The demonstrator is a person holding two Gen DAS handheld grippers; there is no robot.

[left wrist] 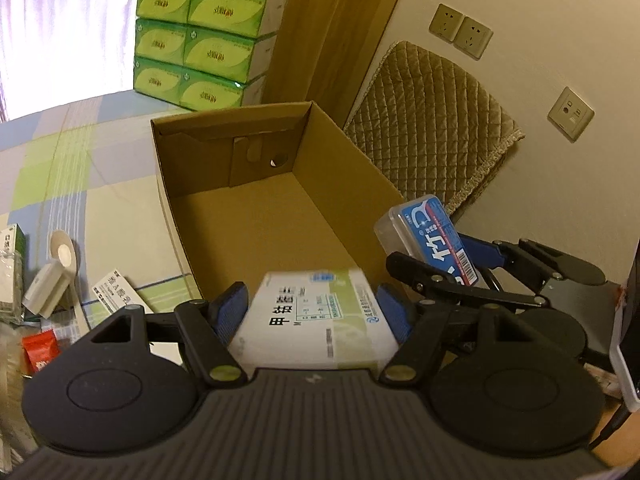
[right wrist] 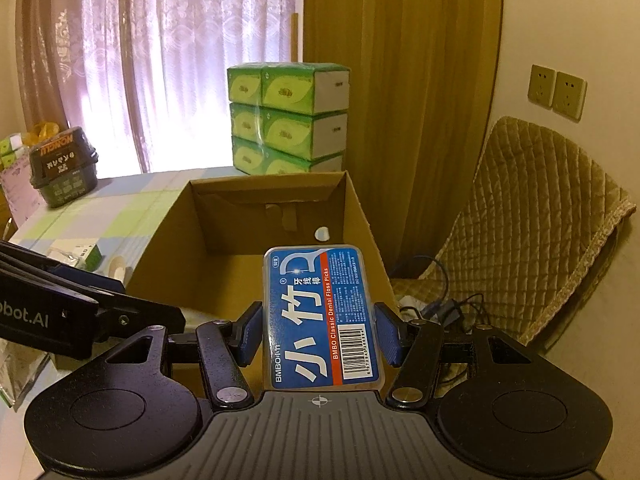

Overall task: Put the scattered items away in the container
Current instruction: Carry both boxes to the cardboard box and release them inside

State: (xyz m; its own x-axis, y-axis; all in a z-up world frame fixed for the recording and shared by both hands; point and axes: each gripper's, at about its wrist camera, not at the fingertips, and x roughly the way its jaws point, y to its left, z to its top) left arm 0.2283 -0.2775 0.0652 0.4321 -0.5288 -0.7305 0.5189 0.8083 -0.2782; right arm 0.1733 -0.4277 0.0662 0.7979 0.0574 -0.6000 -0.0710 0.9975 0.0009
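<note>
The left gripper [left wrist: 312,312] has its blue-padded fingers [left wrist: 228,312] closed on the sides of a white medicine box [left wrist: 316,320], whose long axis runs straight forward along the fingers, its far end poking over the near rim of the open cardboard box [left wrist: 248,220]. The right gripper [right wrist: 318,330] likewise clamps a blue floss-pick case [right wrist: 320,316] by its long edges, label up, its length also pointing forward toward the carton's mouth.

Outward from both sets of fingers lies the same target: the carton's bare floor, directly ahead and below, with nothing visible inside it. In the left wrist view the right gripper sits just beside the left one, on its right, near the carton's right wall, tilted with the floss case angled upward. The left load seems the nearer to release, since it already overhangs the interior; the floss case looks to sit at or just short of the near right corner.

Well to the left on the checked worktop [left wrist: 100,168], loose items [left wrist: 48,284] wait: small cartons, a red packet, a white piece.
</note>
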